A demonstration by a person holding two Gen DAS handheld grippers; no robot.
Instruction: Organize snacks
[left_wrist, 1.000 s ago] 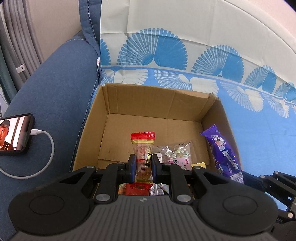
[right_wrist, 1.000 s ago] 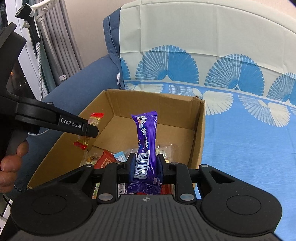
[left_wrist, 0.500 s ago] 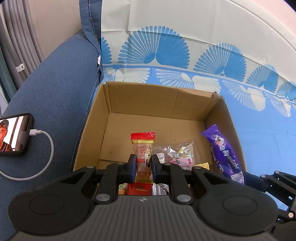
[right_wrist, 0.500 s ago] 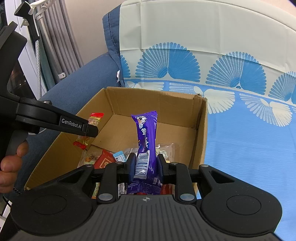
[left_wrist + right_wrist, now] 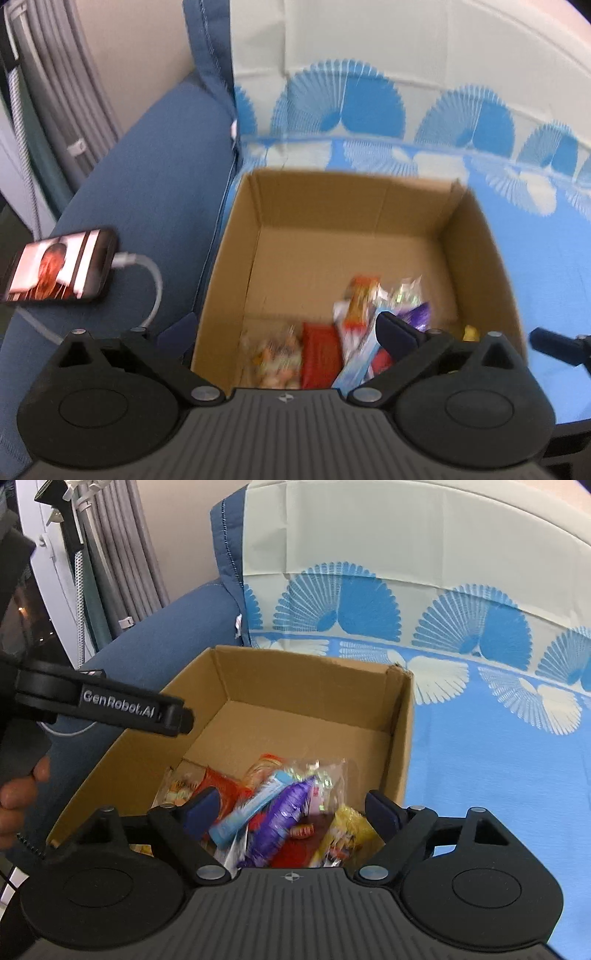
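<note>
Gaping box [image 5: 400, 716] rim, bare far floor

we count one cardboard box [image 5: 400, 738], one phone [image 5: 59, 267] with one white cable [image 5: 153, 280], and two grippers. the snack packets [image 5: 280, 812] blur into a pile we cannot count.

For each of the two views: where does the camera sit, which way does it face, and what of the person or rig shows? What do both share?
Left wrist: on the left gripper, looking down into the cardboard box; own open fingers, phone on the sofa arm.
Right wrist: on the right gripper, angled down at the same box; open fingers, left gripper's finger, a hand.
Shared: box, snack pile including the purple wrapper, blue patterned cloth.
</note>
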